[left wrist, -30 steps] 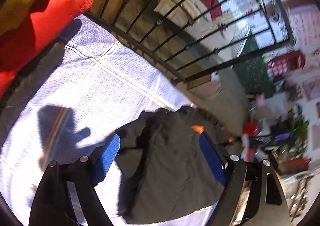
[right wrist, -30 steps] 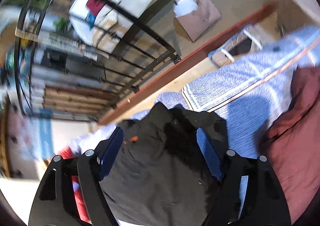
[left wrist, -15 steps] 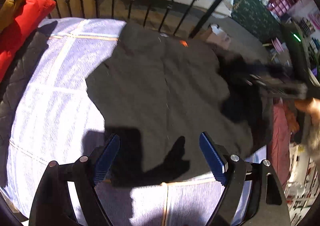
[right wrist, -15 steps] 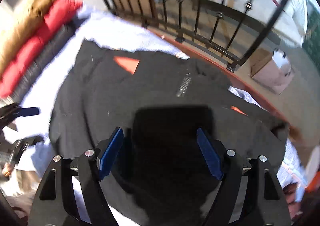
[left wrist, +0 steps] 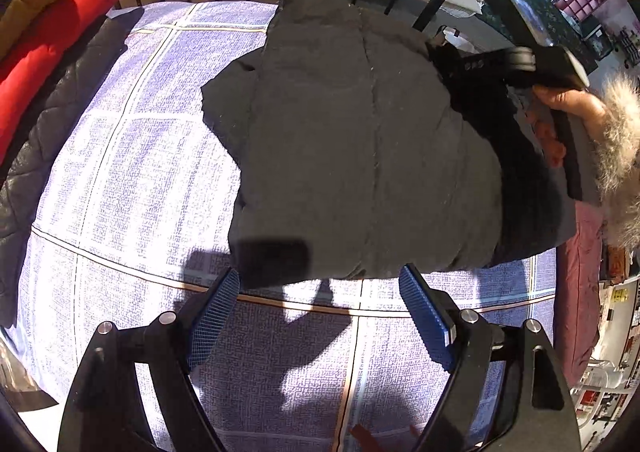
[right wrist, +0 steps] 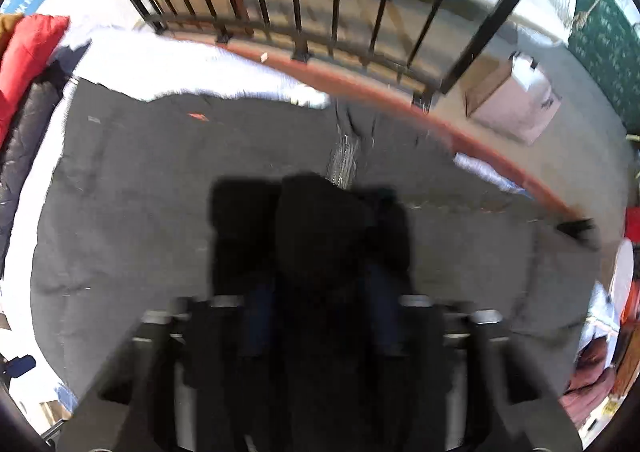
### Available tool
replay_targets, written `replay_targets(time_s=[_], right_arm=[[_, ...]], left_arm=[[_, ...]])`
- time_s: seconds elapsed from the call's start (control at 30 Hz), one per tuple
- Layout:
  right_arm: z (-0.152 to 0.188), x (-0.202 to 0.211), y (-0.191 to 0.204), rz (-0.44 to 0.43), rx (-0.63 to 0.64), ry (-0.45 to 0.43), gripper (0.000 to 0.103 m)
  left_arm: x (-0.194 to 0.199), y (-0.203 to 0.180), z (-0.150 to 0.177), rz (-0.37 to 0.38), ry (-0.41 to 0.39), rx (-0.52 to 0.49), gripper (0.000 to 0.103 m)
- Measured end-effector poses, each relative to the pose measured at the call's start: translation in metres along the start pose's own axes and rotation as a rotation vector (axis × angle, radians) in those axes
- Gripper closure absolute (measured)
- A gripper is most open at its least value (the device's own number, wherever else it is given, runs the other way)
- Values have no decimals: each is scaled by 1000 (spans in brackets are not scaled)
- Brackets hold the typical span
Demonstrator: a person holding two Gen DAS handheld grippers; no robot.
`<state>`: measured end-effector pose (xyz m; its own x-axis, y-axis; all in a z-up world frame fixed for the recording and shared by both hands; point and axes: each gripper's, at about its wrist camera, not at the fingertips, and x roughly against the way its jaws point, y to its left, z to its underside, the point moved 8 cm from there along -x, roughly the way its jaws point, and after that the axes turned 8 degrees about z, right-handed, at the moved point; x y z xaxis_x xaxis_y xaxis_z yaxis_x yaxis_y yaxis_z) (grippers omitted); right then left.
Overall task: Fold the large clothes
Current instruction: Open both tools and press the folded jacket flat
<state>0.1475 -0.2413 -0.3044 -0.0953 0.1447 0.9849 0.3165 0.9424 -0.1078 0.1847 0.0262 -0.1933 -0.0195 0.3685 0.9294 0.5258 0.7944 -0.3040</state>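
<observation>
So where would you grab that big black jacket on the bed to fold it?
Probably at the near hem edge of the black jacket, coming from above. It lies flat on the blue checked bedcover, so only a loose edge gives something to pinch. The open left gripper hovers just short of that hem.

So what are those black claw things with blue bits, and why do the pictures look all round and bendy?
Those claws are grabbers. A person holds one in each hand, and a little camera sits on each, looking out along its two fingers. The lens bends everything, like a fishbowl.

One picture comes from the left gripper. Its blue pads stand wide apart with nothing between them. In front lies a big black jacket, spread on a bed with a blue checked sheet. A red coat is piled at the side. Far right you see the person's hand holding the other grabber.

The other picture comes from the right gripper, right above the jacket. It is blurry because its jaws are closing, seemingly on a fold of the dark cloth.
</observation>
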Motion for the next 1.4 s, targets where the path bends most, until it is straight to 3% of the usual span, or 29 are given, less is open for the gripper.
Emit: replay_targets(time_s=[0.17, 0.2, 0.27, 0.53, 0.63, 0.77, 0.87, 0.93, 1.03, 1.2, 1.4], right_arm=[[9, 25, -2, -9, -14, -77, 36], [11, 35, -5, -21, -29, -110, 25], [20, 60, -15, -2, -63, -188, 14], [102, 91, -30, 17, -90, -234, 14], [136, 80, -46, 39, -149, -182, 14], [169, 50, -82, 23, -330, -85, 14], [175, 31, -91, -45, -377, -35, 13], [174, 23, -91, -70, -374, -19, 10], [169, 13, -90, -74, -376, 1, 5], [165, 2, -79, 21, -341, -4, 5], [169, 3, -74, 70, -328, -47, 5]], left_arm=[[3, -20, -9, -23, -26, -66, 20], [2, -22, -13, -25, -30, -76, 19], [-1, -28, -16, -28, -33, -90, 19], [-10, -37, -19, -35, -28, -105, 19], [-17, -39, -21, -59, -29, -126, 19], [-37, -35, -26, -90, -9, -149, 13], [-68, -24, -25, -121, 74, -137, 13], [-80, -18, -27, -128, 96, -123, 5], [-91, -13, -29, -137, 122, -124, 5], [-97, -11, -29, -132, 140, -129, 5], [-98, -11, -24, -107, 86, -143, 5]])
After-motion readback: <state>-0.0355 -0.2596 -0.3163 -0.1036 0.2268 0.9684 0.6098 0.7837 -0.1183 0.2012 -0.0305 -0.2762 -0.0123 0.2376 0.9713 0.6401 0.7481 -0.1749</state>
